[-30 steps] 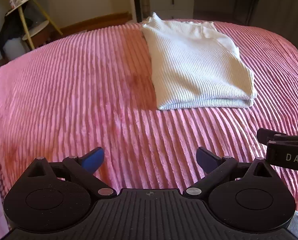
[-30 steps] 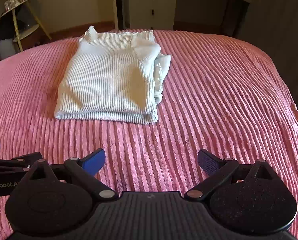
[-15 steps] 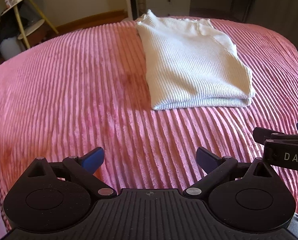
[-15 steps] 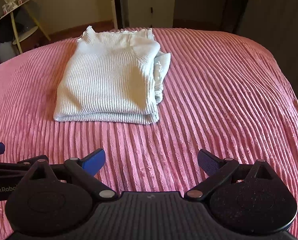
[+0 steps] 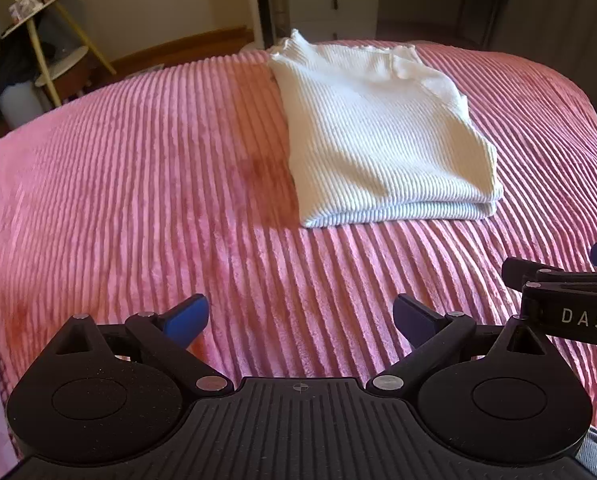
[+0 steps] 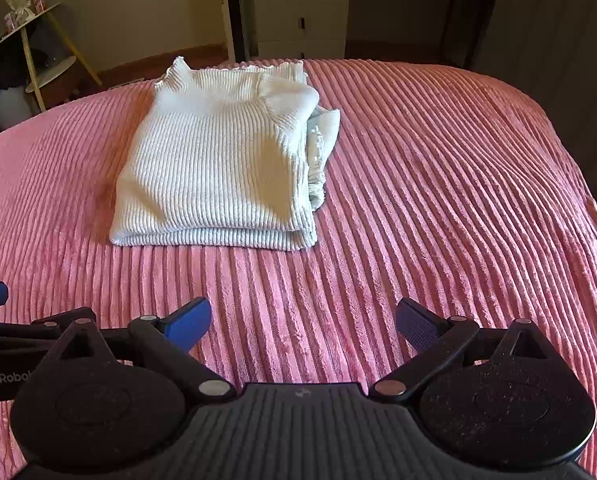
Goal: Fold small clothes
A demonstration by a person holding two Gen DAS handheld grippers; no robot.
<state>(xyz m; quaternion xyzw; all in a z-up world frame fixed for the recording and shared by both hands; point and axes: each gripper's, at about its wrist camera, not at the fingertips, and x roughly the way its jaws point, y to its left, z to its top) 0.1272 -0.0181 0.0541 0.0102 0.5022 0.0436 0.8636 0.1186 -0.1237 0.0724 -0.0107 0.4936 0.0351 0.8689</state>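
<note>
A white ribbed knit garment [image 5: 382, 136] lies folded in a neat rectangle on the pink ribbed bedspread [image 5: 138, 184], toward the far side. It also shows in the right wrist view [image 6: 218, 160], with a bit of cloth sticking out at its right edge. My left gripper [image 5: 300, 318] is open and empty, held over the near part of the bed, well short of the garment. My right gripper [image 6: 302, 322] is open and empty beside it. Each gripper shows at the edge of the other's view.
Beyond the bed stand a white drawer unit [image 6: 300, 20] and a yellow-legged shelf stand [image 5: 42, 40] at the far left. The bedspread [image 6: 458, 200] falls away at its right edge. Dark furniture stands at the back right.
Both grippers have drawn back slightly and tilted down, so the garment sits a little lower in view. The garment has not moved. Both grippers stay open.
</note>
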